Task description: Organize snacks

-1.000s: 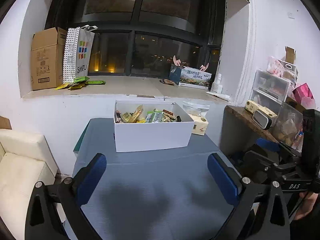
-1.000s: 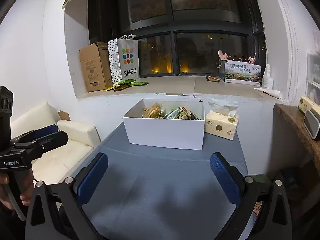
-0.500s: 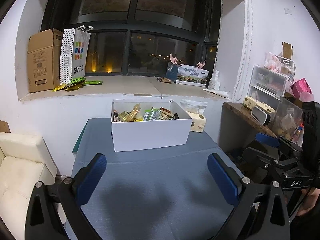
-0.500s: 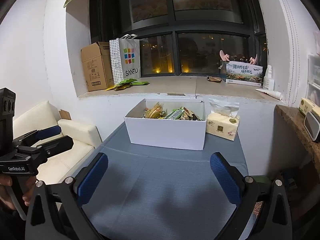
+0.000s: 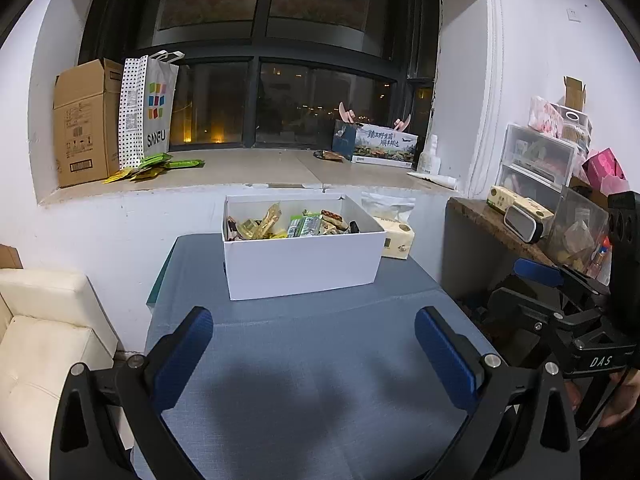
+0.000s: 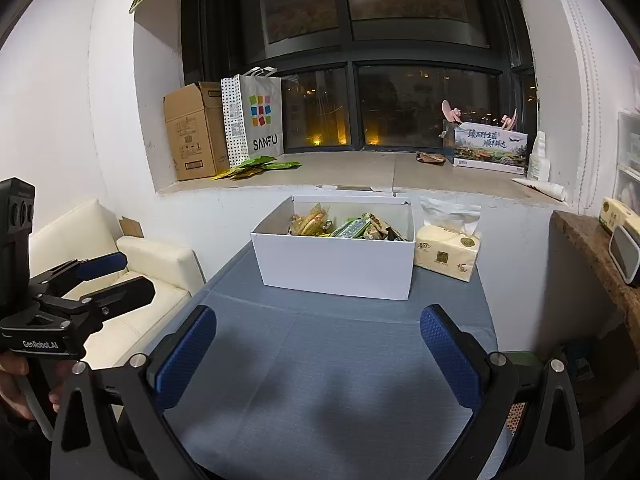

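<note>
A desk (image 5: 320,360) covered with a grey-blue cloth stands against the white wall. At its far end sits a white box (image 5: 302,262) full of snacks (image 5: 292,224), with a tissue pack (image 6: 446,254) just beside it.

A white open-topped box (image 5: 302,262) stands upright at the far end of the blue-grey table (image 5: 320,360). Inside lies a loose heap of wrapped snacks (image 5: 292,224): yellow packets toward the left, green ones in the middle, brown and dark ones toward the right, some poking above the rim.
</note>
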`<state>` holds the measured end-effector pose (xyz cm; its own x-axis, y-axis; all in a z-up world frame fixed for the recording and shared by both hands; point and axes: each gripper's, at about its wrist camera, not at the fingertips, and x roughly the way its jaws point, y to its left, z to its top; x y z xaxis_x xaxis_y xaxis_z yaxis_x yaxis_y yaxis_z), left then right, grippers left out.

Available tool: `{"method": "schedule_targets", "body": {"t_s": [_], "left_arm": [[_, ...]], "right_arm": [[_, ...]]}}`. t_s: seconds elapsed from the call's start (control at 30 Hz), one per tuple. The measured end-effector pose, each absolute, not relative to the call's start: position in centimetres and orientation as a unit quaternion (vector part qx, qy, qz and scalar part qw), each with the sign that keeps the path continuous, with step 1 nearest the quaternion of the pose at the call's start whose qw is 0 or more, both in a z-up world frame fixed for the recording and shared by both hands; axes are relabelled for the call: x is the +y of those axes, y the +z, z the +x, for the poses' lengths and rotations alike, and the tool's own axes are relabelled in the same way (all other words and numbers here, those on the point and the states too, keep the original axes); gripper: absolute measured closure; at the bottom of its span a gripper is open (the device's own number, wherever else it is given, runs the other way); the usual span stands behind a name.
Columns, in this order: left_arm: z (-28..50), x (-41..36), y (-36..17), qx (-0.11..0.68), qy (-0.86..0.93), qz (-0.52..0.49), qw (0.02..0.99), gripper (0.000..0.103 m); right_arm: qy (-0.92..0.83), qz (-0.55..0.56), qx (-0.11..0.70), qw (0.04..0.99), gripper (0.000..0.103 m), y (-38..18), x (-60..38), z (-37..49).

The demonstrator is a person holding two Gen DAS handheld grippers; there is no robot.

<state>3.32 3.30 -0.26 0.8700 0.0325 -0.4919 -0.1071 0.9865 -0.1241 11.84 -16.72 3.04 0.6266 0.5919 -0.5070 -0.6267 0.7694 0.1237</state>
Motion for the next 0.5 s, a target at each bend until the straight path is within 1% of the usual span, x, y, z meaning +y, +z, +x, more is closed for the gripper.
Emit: {"method": "schedule_targets", "body": {"t_s": [0.5], "left_arm": [[3.22,3.25,-0.11,0.253,0.036,-0.072,0.964,0.0]], "right_arm": [[0.337,-0.032,0.269,0.902,0.0,2.93,-16.86,11.88]]}}
